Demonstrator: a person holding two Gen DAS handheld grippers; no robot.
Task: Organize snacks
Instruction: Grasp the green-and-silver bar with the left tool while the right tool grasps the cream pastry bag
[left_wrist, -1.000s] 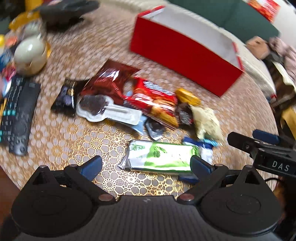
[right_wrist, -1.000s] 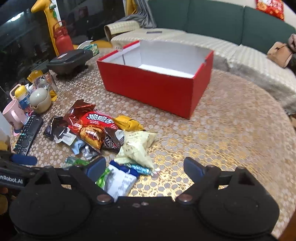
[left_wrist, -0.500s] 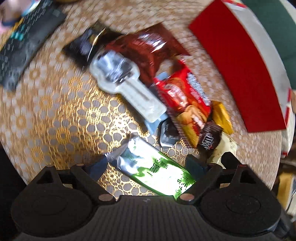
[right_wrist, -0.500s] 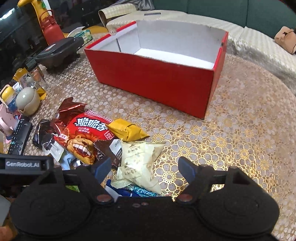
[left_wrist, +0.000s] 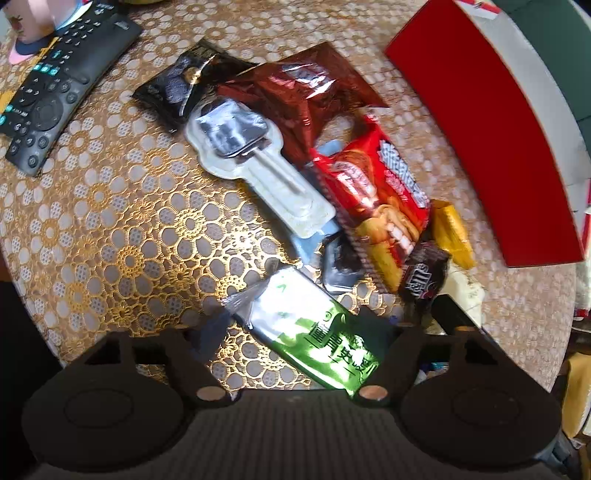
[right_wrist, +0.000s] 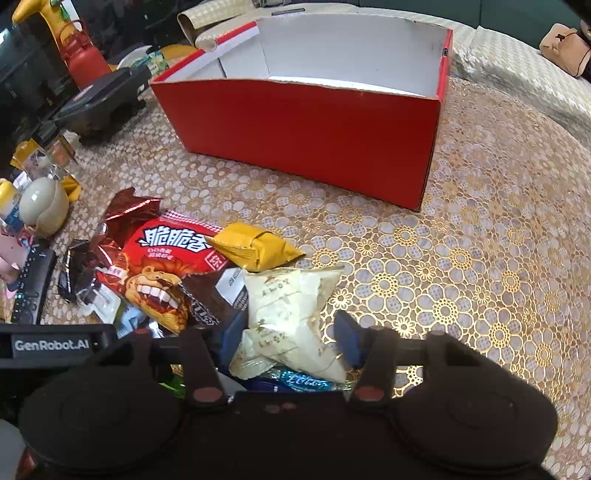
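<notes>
Table: round top under gold floral lace; green sofa behind.
Left gripper: pointing steeply down, jaws partway open and closing; green-and-silver packet lies slantwise between the fingers. Whether the pads press on it yet, cannot tell.
Right gripper: jaws narrowing around the cream packet; blue pads sit just beside its two edges, contact unclear.
Red box: open top, white inside; what shows of the floor is bare. Stands beyond the snack pile, apart from it.
Snack pile: red bag with lion face, gold packet touching it, dark red foil bag, white blister pack, small black packet, blue wrapper under the cream one.
Left margin: black remote, beige jar.
</notes>
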